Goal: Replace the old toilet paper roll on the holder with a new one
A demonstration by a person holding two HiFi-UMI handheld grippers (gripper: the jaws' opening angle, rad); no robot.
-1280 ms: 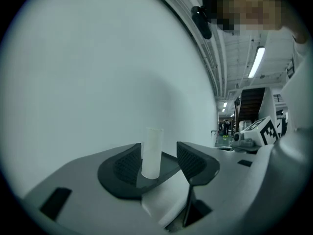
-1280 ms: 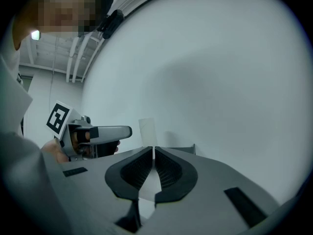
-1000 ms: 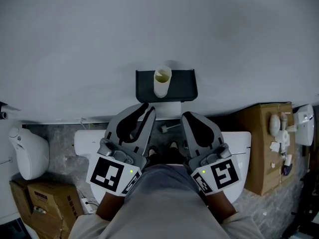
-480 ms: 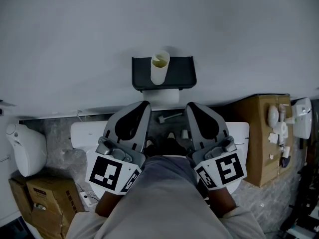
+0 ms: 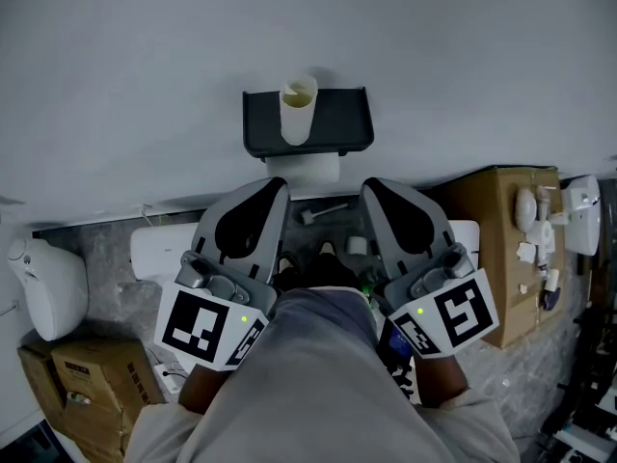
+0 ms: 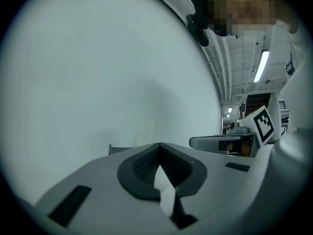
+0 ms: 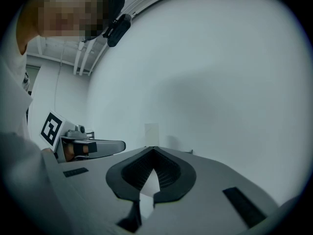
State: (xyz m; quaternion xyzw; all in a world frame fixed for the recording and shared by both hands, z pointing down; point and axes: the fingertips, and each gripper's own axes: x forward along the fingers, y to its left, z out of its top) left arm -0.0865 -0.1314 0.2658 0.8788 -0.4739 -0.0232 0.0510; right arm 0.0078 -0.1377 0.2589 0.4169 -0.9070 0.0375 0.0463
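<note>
Ahead, holder [image 5: 342, 123], beyond left tool [image 5: 279, 187], right tool [image 5: 370, 187]

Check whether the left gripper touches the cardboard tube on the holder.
Apart. The head view shows the left gripper below the cardboard tube, with the holder between them.

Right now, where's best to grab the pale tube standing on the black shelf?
Grip the tube across its round side near mid-height, coming from the front. It stands upright on the shelf with the wall right behind, so the front looks freest. Open the shut jaws first.
</note>
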